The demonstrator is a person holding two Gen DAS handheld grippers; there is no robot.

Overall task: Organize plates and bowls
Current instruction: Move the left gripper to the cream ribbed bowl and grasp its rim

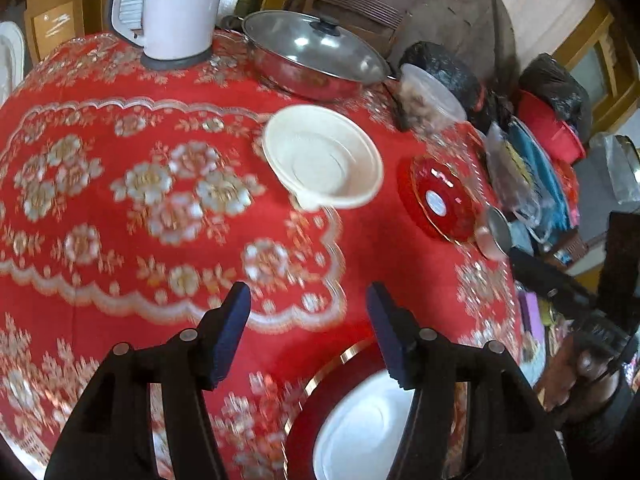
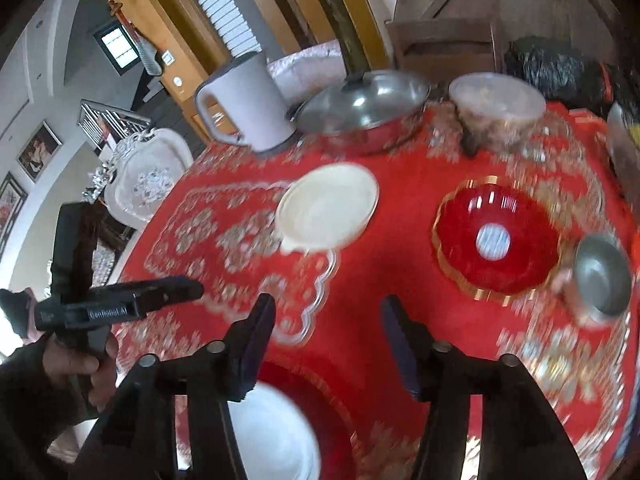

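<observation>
Desk (image 1: 100,300), covered in a red cloth with silver floral pattern; both views blurred by motion.

Left claw (image 1: 308,300): lower centre of the left wrist view, fingers apart, nothing between them, above the cloth. It also shows at the left edge of the right wrist view, gripped by a hand (image 2: 86,364).

Right claw (image 2: 328,312): lower centre of the right wrist view, fingers apart, empty.

Cream bowl (image 1: 322,156): centre of the frame, upright on the cloth, a small tab at its near rim.

Red plate with gold rim (image 2: 496,240): right of centre, a pale round patch at its middle, well apart from the cream bowl.

Small metal bowl (image 2: 600,274): right edge, just beside the red plate.

White bowl (image 1: 360,428): bottom of frame, sitting on a second red gold-rimmed plate (image 1: 312,392), partly hidden behind the claw fingers.

Steel pan with glass lid (image 1: 312,52): upper centre, at the far side of the desk.

White kettle (image 1: 176,8): upper left, on a grey base.

Clear lidded tub (image 2: 496,108): upper right, beside the pan; contents not clear.
</observation>
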